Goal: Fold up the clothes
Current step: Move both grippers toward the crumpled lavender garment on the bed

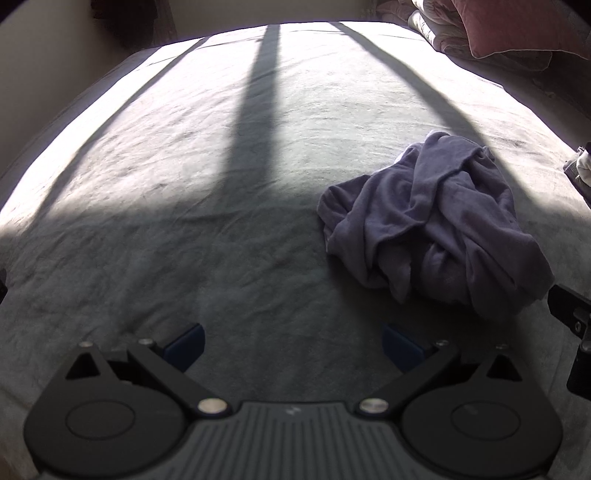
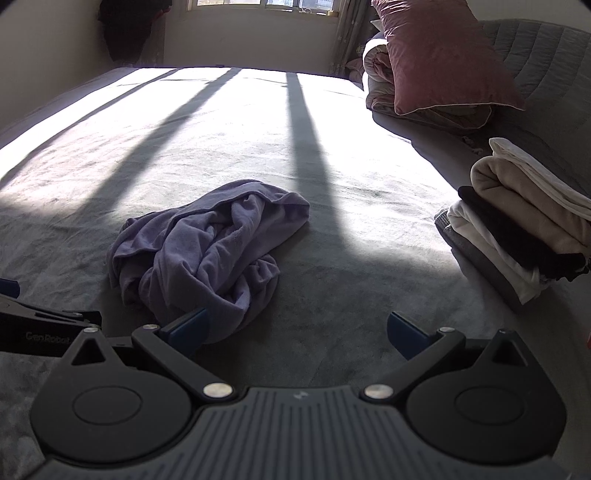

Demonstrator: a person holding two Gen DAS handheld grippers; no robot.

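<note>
Left wrist view: the left claw (image 1: 293,343) is held spread, empty, above the bed (image 1: 184,184). A crumpled purple garment (image 1: 436,225) is seen ahead-right. The right claw (image 2: 297,332) is likewise spread, just beside the garment; folded clothes (image 2: 517,218) are stacked right.

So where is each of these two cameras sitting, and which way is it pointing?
Left wrist: rides on the left tool, looking forward across the bed; its open blue fingers show, the purple garment ahead-right.
Right wrist: rides on the right tool, facing the window; open fingers show, folded stack at right.
Shared: both see the crumpled garment, the bed, the pink pillow, and the other tool's edge.
</note>
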